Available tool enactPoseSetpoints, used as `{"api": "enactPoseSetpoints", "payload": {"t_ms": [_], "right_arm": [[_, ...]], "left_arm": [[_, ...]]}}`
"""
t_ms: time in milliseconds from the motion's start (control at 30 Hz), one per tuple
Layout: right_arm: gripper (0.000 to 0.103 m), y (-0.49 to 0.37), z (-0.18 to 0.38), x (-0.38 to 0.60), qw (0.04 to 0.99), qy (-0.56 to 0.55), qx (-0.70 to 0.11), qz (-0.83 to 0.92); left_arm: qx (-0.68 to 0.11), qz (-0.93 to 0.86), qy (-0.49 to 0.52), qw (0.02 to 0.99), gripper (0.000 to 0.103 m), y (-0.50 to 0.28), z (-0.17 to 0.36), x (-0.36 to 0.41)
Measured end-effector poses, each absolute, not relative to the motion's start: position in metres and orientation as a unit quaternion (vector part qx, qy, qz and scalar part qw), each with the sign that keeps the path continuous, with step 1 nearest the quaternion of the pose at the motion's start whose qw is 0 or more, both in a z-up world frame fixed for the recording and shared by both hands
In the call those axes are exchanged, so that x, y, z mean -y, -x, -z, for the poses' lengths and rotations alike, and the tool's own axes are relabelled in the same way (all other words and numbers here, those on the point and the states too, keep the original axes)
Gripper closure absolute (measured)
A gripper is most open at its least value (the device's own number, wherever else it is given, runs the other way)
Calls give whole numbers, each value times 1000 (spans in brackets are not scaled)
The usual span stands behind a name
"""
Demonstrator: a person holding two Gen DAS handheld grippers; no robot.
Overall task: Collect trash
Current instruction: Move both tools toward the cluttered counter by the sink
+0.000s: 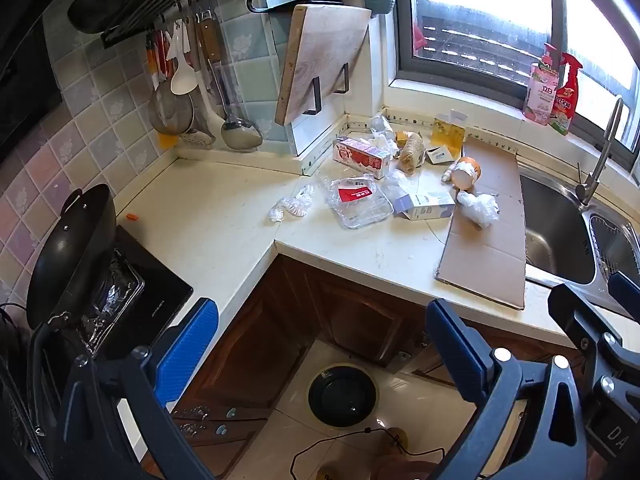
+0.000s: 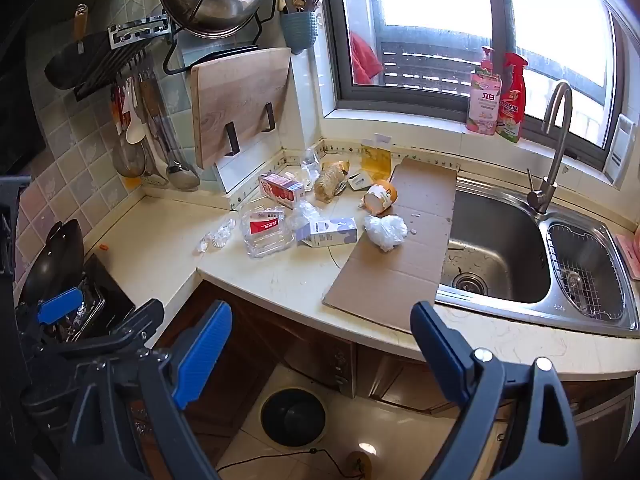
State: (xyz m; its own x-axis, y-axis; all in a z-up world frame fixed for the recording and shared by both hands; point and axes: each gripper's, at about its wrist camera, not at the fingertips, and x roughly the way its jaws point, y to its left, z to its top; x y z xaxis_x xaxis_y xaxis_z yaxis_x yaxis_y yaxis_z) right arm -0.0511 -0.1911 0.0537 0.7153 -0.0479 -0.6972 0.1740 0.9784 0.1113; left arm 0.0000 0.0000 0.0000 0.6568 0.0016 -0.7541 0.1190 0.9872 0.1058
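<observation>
Two grippers, left (image 1: 322, 344) | right (image 2: 322, 344) | fingers spread, empty | above bin (image 2: 293, 417)

From where I hold both claws, the cream countertop (image 2: 160, 248) wraps an inside corner ahead of and above the open fingers. Straight beyond the right claw lies a flat sheet of cardboard (image 2: 400, 264), its far end near the wall and one long edge beside the sink (image 2: 500, 256). On the cardboard I see a crumpled white plastic bag (image 2: 386, 231) and a tipped orange cup (image 2: 380, 197). Left of it, on the bare counter, sit a pale purple carton (image 2: 332, 233), a clear plastic tray with a red label (image 2: 266, 234), a crinkled clear wrapper (image 2: 216, 238) and a red box (image 2: 282, 190). Beneath the claws, a round black bin (image 1: 342, 396) stands on the tiled floor (image 1: 420, 404).
</observation>
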Motion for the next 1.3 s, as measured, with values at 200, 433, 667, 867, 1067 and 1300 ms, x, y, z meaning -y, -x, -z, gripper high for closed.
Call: {"api": "enactPoseSetpoints", "payload": {"t_ms": [200, 433, 667, 867, 1067, 1300], "right_arm": [[12, 51, -51, 192, 922, -87, -372, 58], [12, 50, -47, 190, 923, -90, -371, 56], [21, 50, -53, 193, 922, -96, -371, 50], [22, 49, -53, 192, 921, -96, -374, 49], [26, 53, -56, 193, 922, -101, -370, 49], [26, 57, -55, 189, 923, -103, -368, 50]], "left_arm": [[-412, 33, -73, 908, 1, 0, 0, 0], [-404, 36, -68, 911, 1, 0, -1, 2], [-400, 44, -62, 913, 1, -1, -9, -1], [-398, 47, -51, 915, 1, 2, -10, -3], [-400, 46, -44, 914, 1, 1, -11, -8], [-407, 49, -40, 911, 1, 5, -9, -14]]}}
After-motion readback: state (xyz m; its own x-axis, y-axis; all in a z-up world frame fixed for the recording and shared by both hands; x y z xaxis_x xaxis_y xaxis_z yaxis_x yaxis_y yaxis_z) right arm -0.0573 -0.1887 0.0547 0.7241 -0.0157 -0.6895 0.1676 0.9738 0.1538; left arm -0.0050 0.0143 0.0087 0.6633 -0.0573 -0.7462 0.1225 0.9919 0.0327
